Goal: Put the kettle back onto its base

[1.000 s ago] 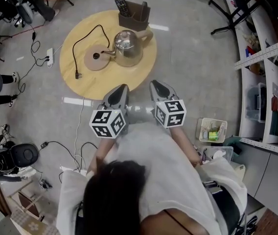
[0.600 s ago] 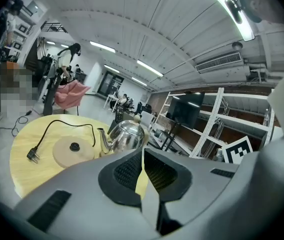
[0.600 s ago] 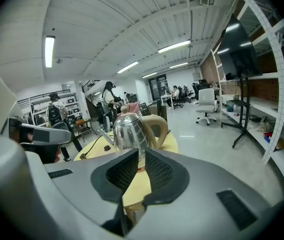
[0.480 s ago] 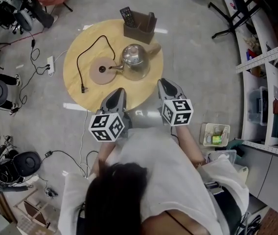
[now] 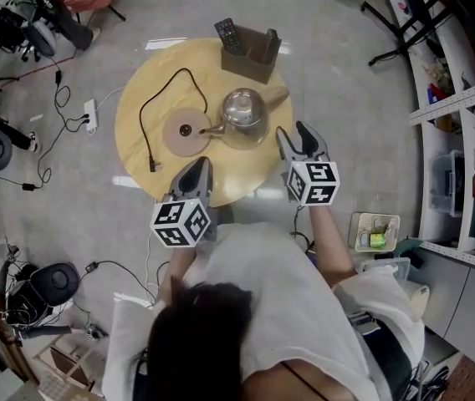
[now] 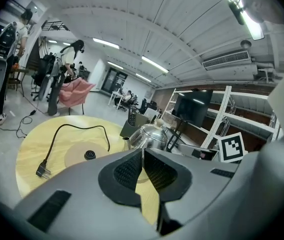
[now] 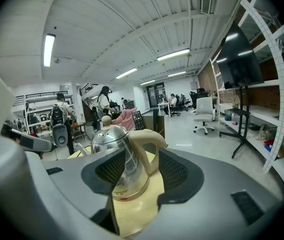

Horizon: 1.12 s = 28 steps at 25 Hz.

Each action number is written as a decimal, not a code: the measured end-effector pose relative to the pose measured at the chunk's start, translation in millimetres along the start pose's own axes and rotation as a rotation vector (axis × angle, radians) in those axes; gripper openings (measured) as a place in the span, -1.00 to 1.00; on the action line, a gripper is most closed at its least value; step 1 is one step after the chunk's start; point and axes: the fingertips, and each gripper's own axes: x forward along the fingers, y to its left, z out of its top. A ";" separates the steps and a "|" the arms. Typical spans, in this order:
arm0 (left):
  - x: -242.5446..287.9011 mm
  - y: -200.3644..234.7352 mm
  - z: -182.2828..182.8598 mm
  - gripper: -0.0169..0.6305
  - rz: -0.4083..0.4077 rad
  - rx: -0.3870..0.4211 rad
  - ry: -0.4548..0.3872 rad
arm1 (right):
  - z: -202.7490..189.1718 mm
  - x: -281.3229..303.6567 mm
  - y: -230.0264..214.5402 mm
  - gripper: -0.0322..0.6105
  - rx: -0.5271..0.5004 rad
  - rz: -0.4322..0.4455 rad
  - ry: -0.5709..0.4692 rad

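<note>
A steel kettle [image 5: 244,116] with a beige handle stands on the round wooden table [image 5: 158,86], just right of its flat round base [image 5: 186,132]; the spout reaches over the base's edge. The base's black cord [image 5: 148,111] lies loose with its plug near the front rim. My left gripper [image 5: 196,172] hovers at the table's near edge, shut and empty. My right gripper [image 5: 298,136] is at the rim right of the kettle, its jaws opening with nothing between them. In the right gripper view the kettle [image 7: 119,154] stands just ahead of the gap.
A brown holder box [image 5: 252,53] with a remote [image 5: 228,33] beside it sits at the table's far side. On the floor lie a power strip [image 5: 89,115] and cables at the left, and a white basket [image 5: 375,228] at the right below the shelving [image 5: 463,140].
Both grippers have moved forward to the table's near edge. The right gripper's jaws, shut before, now stand apart. Kettle and base have not moved on the table.
</note>
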 end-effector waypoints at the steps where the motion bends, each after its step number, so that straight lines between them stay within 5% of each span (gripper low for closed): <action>1: 0.9 3.5 0.0 -0.84 0.003 -0.003 0.005 | 0.8 4.7 -2.9 -0.28 -0.011 -0.005 0.002; 19: 15.7 38.7 -13.6 -0.84 0.043 -0.039 0.080 | -7.9 71.7 -36.8 -0.18 -0.238 -0.104 0.089; 28: 21.1 53.3 -15.6 -0.84 0.078 -0.052 0.100 | -16.2 94.5 -44.8 -0.18 -0.255 -0.107 0.115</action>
